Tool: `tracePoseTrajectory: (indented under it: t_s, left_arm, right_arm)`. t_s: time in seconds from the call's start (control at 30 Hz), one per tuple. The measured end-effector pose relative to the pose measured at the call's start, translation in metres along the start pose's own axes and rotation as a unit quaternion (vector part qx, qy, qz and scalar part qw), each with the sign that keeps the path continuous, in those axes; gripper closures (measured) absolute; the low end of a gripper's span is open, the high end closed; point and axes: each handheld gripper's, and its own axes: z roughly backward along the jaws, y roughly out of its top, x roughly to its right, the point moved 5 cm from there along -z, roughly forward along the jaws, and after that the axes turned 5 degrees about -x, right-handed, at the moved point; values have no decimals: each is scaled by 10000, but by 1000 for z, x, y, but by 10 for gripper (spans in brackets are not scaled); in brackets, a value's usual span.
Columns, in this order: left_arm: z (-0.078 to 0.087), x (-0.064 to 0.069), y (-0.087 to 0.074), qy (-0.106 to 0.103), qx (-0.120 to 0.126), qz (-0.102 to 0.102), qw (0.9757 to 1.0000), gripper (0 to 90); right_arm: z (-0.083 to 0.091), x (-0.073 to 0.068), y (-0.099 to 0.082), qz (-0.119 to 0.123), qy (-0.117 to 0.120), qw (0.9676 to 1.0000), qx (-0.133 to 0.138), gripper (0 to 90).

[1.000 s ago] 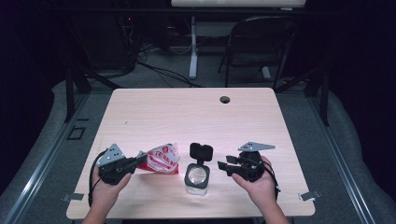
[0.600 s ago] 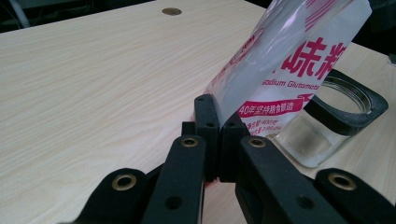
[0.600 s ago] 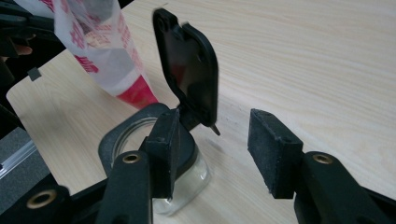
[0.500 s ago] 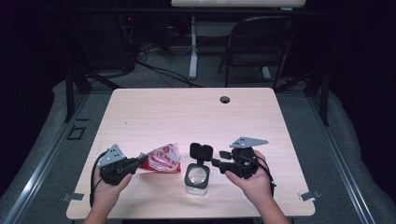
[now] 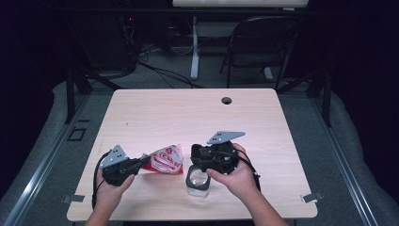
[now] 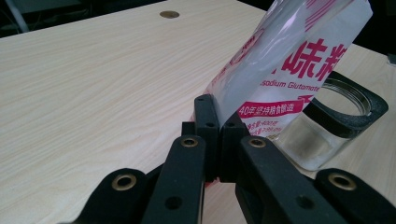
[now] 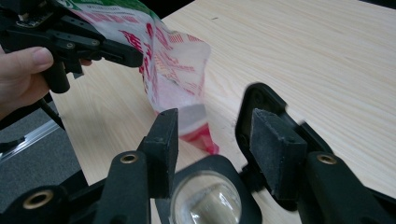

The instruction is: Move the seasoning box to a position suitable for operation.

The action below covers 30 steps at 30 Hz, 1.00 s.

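Left gripper view: packet (image 6: 299, 70) reads "Sodium Glutamate" (red print) — left hand-held gripper (image 6: 214, 116) clamped on it. Right hand-held gripper (image 7: 212, 135) — jaws just opening, empty — has shifted over jar (image 5: 198, 180).

The bag (image 6: 299, 60) in my left tool (image 6: 217, 135) reads "sodium Glutamate" in red. Large red Chinese characters stand above it. A red band below carries small white Chinese print beginning "40".
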Motion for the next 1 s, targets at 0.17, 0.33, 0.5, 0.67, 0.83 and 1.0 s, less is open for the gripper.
tracePoseTrajectory:
  t_s: [0.17, 0.33, 0.5, 0.67, 0.83, 1.0]
  left_arm:
    - [-1, 0, 0, -9, 5, 13, 10000, 900]
    - [-1, 1, 1, -4, 3, -14, 10000, 900]
    - [0, 4, 2, 29, -28, -99, 9999, 900]
    - [0, 6, 1, 26, -43, -123, 9999, 899]
    - [1, 7, 0, 42, -72, -155, 9998, 900]
    - [1, 8, -2, 31, -63, -138, 9999, 899]
  right_arm:
    - [-9, -6, 9, 43, 159, 9999, 12, 519]
    - [-15, -14, 15, 80, 294, 9995, 40, 522]
    - [-21, -22, 19, 173, 413, 9990, 27, 582]
    - [-30, -28, 24, 203, 510, 9985, -16, 654]
    - [-37, -31, 28, 198, 631, 9978, -86, 694]
    - [-46, -33, 29, 94, 748, 9971, -134, 745]
